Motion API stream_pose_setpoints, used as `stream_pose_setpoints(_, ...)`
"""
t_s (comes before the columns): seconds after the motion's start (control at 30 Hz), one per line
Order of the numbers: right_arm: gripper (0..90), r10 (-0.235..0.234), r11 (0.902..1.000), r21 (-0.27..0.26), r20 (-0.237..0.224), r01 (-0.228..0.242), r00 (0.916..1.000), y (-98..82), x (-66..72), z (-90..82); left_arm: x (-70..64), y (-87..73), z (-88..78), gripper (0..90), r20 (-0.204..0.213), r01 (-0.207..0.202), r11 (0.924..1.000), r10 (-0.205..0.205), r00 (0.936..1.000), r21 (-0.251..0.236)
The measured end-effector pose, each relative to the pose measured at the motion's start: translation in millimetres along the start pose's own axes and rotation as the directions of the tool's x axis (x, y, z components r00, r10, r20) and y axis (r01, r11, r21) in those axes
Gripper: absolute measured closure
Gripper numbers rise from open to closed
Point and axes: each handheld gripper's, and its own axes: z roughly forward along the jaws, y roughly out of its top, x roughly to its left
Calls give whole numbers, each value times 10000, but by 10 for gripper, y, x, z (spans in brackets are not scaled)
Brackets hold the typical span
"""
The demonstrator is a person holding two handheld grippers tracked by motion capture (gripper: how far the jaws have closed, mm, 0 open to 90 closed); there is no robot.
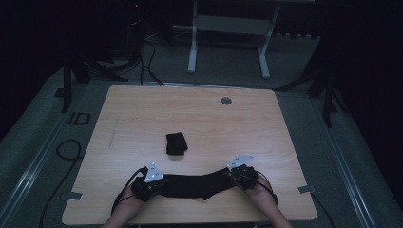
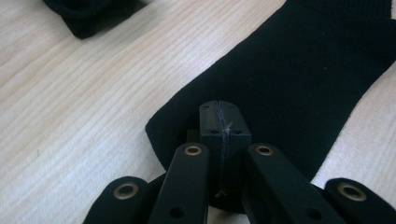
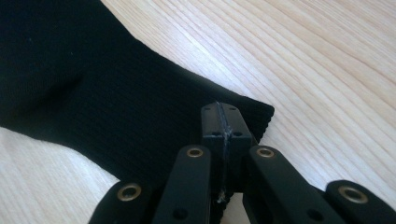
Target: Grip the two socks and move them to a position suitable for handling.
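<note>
Two tools, left tool (image 1: 148, 183) and right tool (image 1: 241, 175), each pinch an end of one flat, ribbed black sock (image 1: 195, 185).

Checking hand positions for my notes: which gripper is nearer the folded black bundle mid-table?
Left. The left gripper sits just below-left of the bundle; the right gripper is farther off to its lower right.

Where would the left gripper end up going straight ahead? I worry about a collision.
The left gripper, shut on the black sock, points along it; past the sock, probably bare table.
</note>
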Motion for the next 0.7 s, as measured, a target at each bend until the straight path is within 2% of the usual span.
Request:
stream_pose_setpoints(0.1,897,94,9999,-80,-56,-94,9999,-38,-26,-17,8,36,36,900,45,-38,10000,38,10000,-9)
stream_pose_setpoints(0.17,898,252,9996,-80,-76,-253,9997,-65,-53,-38,12,52,58,900,161,98,9999,-97,9998,-61)
stream_pose_setpoints(0.43,898,637,9978,-155,-51,-638,9980,-222,-176,-144,-61,97,126,899,489,-196,9995,209,9986,-264)
stream_pose_setpoints(0.7,898,715,9974,-124,124,-713,9974,-293,-203,-200,-100,190,211,900,576,-497,9984,511,9970,-258)
